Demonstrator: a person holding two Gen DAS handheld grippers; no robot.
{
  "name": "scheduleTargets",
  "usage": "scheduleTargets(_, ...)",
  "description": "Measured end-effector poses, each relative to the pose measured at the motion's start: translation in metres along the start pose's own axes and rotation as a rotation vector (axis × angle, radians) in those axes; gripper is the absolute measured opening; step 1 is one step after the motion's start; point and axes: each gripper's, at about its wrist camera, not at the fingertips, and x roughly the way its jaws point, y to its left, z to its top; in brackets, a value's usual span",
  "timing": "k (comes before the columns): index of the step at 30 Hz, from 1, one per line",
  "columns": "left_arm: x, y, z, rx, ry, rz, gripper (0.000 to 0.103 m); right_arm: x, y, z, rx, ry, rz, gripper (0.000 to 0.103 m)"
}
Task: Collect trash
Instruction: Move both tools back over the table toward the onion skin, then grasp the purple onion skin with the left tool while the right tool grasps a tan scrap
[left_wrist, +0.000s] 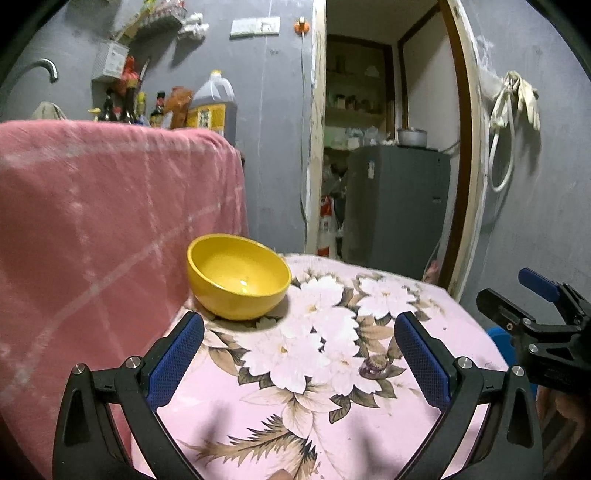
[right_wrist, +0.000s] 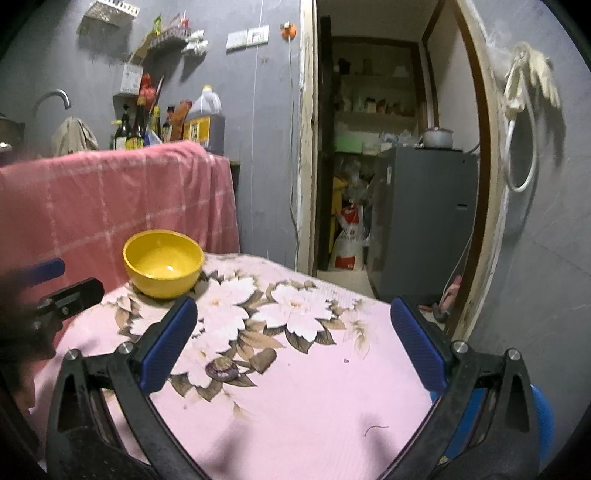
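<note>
A bowl stands on the table at its far left corner, touching a hanging cloth on the left. A bottle cap lies on the table nearer and to the right of the bowl. Behind the cloth stand bottles and a jug. Beyond the table's far edge, a doorway opens onto a fridge with a pot on top.

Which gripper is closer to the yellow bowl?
Left. The left gripper hangs open just in front of the bowl, its left finger almost at the bowl's base. The right gripper, also open, sits farther off to the bowl's right.
</note>
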Motion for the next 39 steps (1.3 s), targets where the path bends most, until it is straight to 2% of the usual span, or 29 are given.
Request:
scheduleTargets(4,0.024,-0.001,-0.004,0.005,0.08,-0.005,0.101,0.021,-0.007,-0.006,0.002,0.072,0.007,0.099)
scheduleTargets(8,0.046,-0.004,-0.011,0.022,0.157,-0.004,0.101,0.042,-0.016,-0.016,0.016,0.162,0.009,0.089)
scheduleTargets(12,0.064,-0.008,-0.016,0.026,0.223,-0.021,0.1,0.055,-0.021,-0.022,0.021,0.215,0.021,0.08)
scheduleTargets(20,0.094,-0.015,-0.021,0.015,0.372,-0.122,0.075,0.075,-0.022,-0.029,0.01,0.29,0.061,0.066)
scheduleTargets(22,0.102,-0.017,-0.022,0.003,0.411,-0.152,0.066,0.081,-0.022,-0.03,0.009,0.317,0.055,0.065)
scheduleTargets(25,0.112,-0.02,-0.024,-0.026,0.462,-0.194,0.056,0.088,-0.024,-0.032,0.017,0.347,0.053,0.063)
scheduleTargets(30,0.12,-0.029,-0.023,-0.026,0.49,-0.233,0.052,0.095,-0.024,-0.034,0.014,0.375,0.06,0.062)
scheduleTargets(39,0.134,-0.043,-0.024,-0.004,0.531,-0.268,0.035,0.105,-0.024,-0.035,0.024,0.409,0.067,0.061)
